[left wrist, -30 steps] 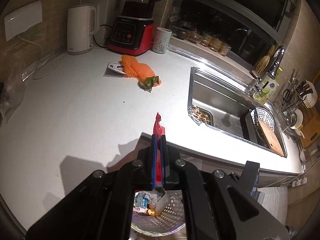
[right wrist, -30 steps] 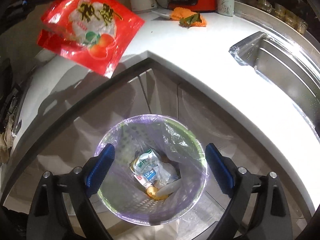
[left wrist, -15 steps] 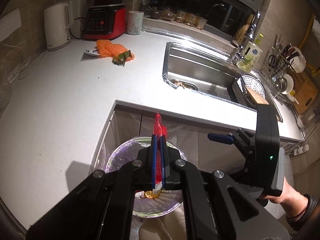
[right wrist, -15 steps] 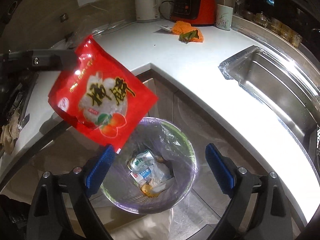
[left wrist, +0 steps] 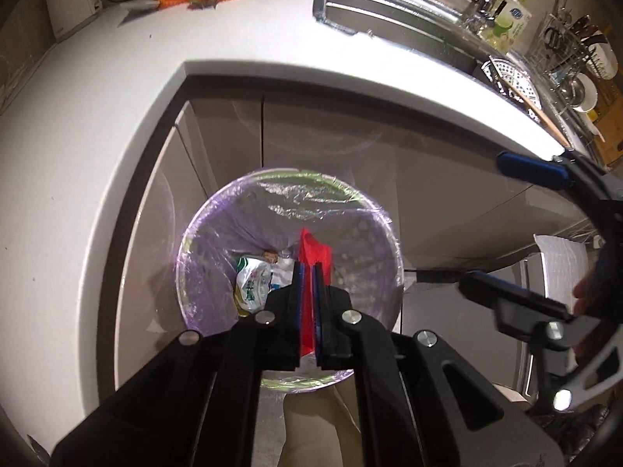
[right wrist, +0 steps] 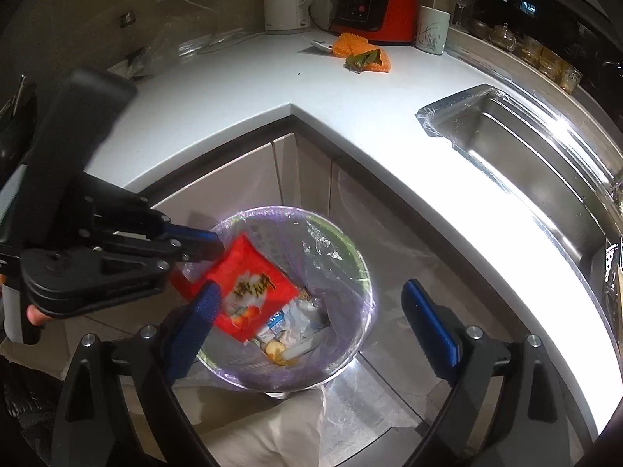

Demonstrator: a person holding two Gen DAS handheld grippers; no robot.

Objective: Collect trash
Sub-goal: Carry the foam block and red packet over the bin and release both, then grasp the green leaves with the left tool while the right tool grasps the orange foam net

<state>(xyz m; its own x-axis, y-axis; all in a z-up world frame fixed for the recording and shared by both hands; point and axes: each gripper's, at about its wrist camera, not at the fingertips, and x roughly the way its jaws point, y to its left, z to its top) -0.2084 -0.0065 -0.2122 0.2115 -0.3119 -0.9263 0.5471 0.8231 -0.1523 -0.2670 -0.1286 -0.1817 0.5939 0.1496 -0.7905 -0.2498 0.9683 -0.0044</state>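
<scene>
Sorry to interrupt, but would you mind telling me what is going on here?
A person is collecting kitchen trash with two hand-held grippers. The left gripper is shut on a red wrapper and holds it over the lined bin, which already has rubbish in it. The right gripper hangs open and empty above the bin. An orange net with a leaf lies on the counter.

Our left hand-held gripper (left wrist: 307, 284) matte black with silver screw heads, our right hand-held gripper (right wrist: 311, 323) black, ribbed blue finger pads (right wrist: 428, 323)
</scene>
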